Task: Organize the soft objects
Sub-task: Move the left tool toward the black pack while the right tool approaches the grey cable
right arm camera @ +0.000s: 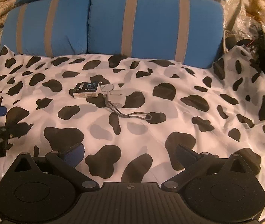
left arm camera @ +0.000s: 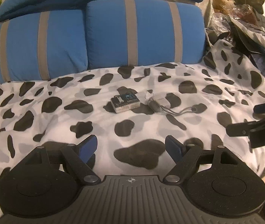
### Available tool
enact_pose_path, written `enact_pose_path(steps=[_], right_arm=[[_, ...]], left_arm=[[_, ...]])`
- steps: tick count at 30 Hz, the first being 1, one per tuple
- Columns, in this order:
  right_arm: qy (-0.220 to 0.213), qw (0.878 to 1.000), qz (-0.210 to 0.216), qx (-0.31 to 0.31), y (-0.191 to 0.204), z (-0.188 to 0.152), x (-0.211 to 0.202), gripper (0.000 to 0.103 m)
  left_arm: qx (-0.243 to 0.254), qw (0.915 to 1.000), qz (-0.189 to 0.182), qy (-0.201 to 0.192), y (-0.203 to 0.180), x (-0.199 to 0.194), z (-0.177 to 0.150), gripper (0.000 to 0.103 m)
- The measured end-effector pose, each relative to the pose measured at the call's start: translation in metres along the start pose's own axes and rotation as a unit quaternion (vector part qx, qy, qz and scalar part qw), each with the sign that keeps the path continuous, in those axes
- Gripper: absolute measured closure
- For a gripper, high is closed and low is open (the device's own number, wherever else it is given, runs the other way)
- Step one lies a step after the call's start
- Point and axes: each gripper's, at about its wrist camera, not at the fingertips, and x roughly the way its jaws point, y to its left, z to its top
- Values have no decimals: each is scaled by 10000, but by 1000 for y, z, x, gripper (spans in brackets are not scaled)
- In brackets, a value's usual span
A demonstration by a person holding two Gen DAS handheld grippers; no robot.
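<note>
Both the left gripper (left arm camera: 131,145) and right gripper (right arm camera: 130,154) hover spread wide, empty, above the white black-spotted cloth (right arm camera: 151,115). Farther on lie a small dark box (right arm camera: 86,90) and a grey corded pouch (right arm camera: 114,98), touching. Two blue grey-striped pillows (left arm camera: 141,31) stand side by side along the cloth's far edge.

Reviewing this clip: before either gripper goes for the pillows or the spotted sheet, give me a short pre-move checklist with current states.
1. Left gripper open, nothing between the fingers: ok.
2. Right gripper open, empty: ok.
3. Spotted sheet free of hard items: not ok; small box and grey case with cord lie mid-sheet.
4. Two blue striped pillows side by side at the head: ok.
5. Clutter on the right clear of the sheet: cannot tell.
</note>
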Motion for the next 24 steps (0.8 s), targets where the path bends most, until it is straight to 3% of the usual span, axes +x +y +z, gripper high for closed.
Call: enact_pose_path(steps=[19, 24], right_arm=[[163, 9973, 662, -262, 2, 40, 62, 1], [74, 9964, 762, -350, 3, 53, 83, 7]], left_arm=[[-16, 9999, -128, 71, 9, 45, 36, 23], [-41, 9999, -122, 90, 16, 56, 46, 23]])
